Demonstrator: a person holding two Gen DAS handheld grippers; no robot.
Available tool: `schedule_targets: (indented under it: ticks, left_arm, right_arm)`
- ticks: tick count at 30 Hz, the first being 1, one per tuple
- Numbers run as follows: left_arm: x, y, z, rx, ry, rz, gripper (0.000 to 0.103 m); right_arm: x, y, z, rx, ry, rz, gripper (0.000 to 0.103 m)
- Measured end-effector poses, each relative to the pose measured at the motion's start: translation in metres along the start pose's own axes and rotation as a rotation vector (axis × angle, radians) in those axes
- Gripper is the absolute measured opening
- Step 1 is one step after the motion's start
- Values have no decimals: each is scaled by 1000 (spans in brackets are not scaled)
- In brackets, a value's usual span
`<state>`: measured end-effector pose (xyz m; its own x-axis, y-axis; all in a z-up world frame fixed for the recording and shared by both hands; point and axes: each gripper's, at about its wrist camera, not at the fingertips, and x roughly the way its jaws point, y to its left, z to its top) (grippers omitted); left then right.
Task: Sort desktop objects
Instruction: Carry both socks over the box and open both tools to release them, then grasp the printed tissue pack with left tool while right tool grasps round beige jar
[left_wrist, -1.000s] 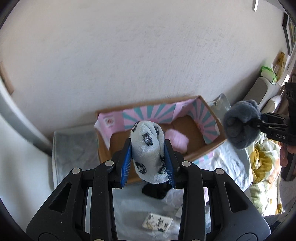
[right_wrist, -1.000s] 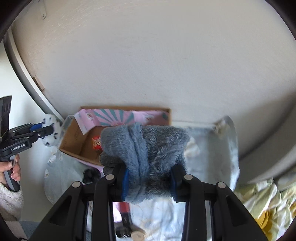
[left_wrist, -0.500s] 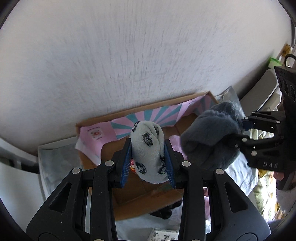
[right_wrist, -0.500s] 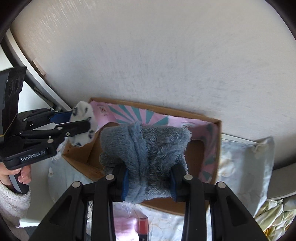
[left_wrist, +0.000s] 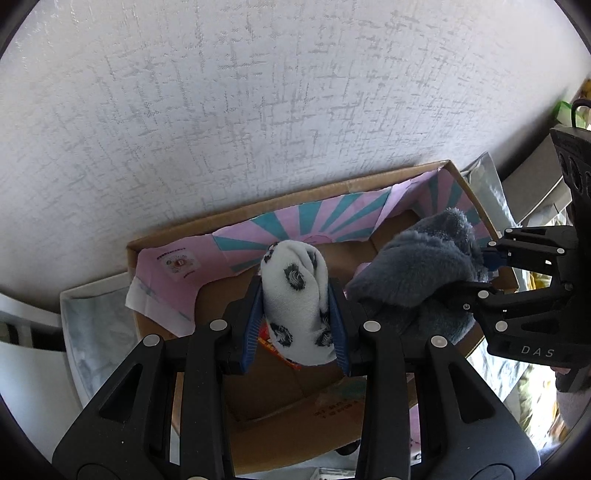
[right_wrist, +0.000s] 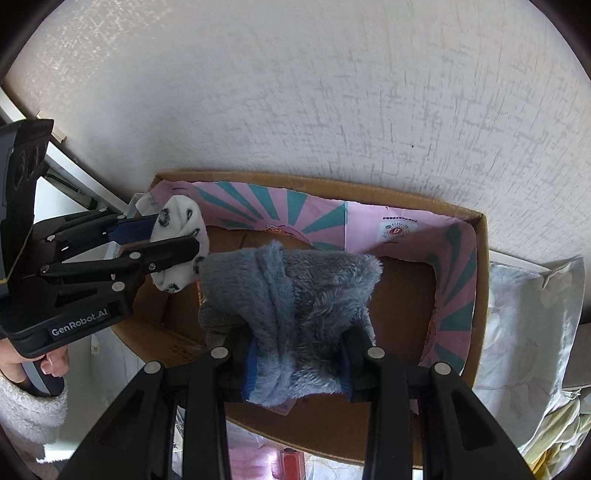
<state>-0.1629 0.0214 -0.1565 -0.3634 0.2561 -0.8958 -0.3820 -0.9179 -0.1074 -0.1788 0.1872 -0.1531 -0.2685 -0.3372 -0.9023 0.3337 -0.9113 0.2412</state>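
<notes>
Both grippers have come down and in toward the cardboard box (left_wrist: 373, 435) since a second ago, when the box sat small and well ahead of them and the two tools were well apart; now they hang side by side over its open top. Held by the left gripper (left_wrist: 295, 314), the white spotted sock bundle (left_wrist: 299, 295) is pinched between blue pads, above the box's left half and just over something orange lying inside. At the right gripper (right_wrist: 295, 365), the jaws are clamped narrow on the grey fluffy sock bundle (right_wrist: 295, 291), which hangs above the middle of the box floor. In the left wrist view the grey bundle sits just beside the white one, near touching. Pink-and-teal paper (right_wrist: 317, 221) lines the box's far wall, which stands against the wall of the room. Judging by this, the carry is done and both bundles are placed for release; what remains is to open the jaws and let each drop into the box.
</notes>
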Motion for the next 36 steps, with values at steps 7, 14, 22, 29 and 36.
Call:
schedule_targets:
  ticks: [7, 14, 22, 29, 36]
  left_arm:
    - [1, 10, 6, -49, 0, -22, 42]
    - [-17, 21, 3, -64, -28, 44, 103]
    - [-39, 22, -8, -66, -46, 106, 103]
    - [-58, 25, -25, -104, -45, 128, 103]
    - [-84, 28, -51, -133, -87, 102, 103]
  right_arm:
    - [11, -4, 8, 9, 38, 51, 40]
    - [10, -5, 7, 5, 61, 66, 96]
    - [-19, -10, -5, 25, 2, 107, 102]
    - [-42, -19, -16, 46, -69, 136, 102]
    - [-61, -7, -31, -2, -156, 83, 103]
